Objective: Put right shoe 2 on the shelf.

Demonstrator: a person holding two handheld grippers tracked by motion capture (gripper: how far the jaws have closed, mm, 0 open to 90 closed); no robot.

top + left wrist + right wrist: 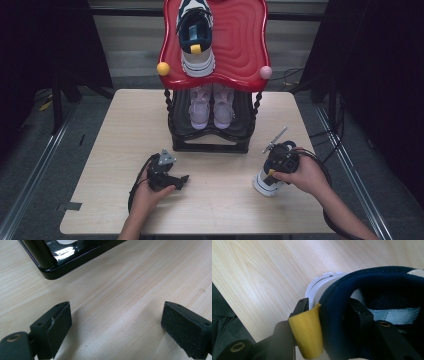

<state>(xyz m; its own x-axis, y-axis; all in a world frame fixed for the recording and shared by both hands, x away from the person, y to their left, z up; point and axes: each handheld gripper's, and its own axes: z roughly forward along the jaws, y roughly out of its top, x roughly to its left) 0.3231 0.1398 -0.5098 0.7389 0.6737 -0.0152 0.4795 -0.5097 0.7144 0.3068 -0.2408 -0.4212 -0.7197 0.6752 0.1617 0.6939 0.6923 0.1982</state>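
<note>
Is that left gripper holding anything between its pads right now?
No, the left gripper is open, with only bare wooden table showing between its two black pads.

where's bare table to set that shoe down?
Free: the table between left gripper and the held shoe, plus the strips on both sides of the rack. Crowded: rack shelves, pink pair below, matching shoe on top.

right gripper (329,312) clamps the navy shoe (372,287) at its heel collar, beside the yellow pull tab (308,336); wooden table (267,272) beneath
</note>
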